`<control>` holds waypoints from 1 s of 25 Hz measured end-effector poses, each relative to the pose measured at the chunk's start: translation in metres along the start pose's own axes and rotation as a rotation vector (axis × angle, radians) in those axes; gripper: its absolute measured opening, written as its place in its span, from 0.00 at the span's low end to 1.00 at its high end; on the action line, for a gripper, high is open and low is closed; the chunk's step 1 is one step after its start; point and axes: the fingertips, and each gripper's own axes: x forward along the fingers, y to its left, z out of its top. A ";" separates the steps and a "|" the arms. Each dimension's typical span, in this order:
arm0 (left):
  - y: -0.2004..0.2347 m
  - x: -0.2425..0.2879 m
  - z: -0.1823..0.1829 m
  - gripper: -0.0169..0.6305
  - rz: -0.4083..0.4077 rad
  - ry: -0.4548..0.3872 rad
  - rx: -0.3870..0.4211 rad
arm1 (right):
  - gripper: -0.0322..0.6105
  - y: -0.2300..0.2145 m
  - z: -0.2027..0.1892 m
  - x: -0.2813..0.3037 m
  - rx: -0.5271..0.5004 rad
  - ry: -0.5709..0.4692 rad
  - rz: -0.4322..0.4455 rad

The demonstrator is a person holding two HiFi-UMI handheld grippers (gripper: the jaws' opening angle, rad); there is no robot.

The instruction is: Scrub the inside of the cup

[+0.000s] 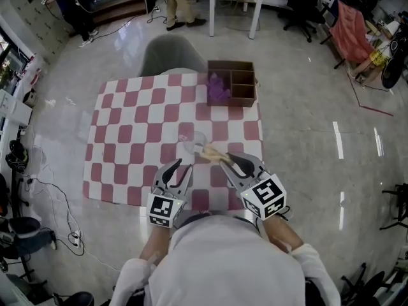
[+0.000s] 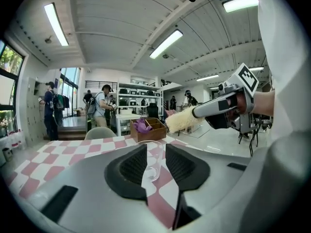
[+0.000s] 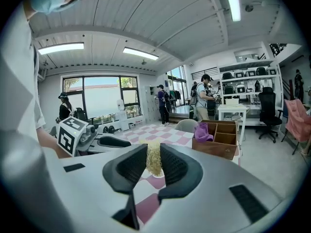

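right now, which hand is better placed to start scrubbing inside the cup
Right. The right gripper is shut on the brush, with its bristles close beside the cup. The left gripper is shut on that cup, so it is probably best used to hold it steady.

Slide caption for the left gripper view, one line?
Left claw grips the clear cup at the checked tablecloth; right claw holds a brush close by.
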 end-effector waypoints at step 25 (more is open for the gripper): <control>-0.023 -0.049 0.046 0.08 0.084 -0.024 0.004 | 0.19 0.022 -0.006 -0.016 -0.002 -0.010 0.071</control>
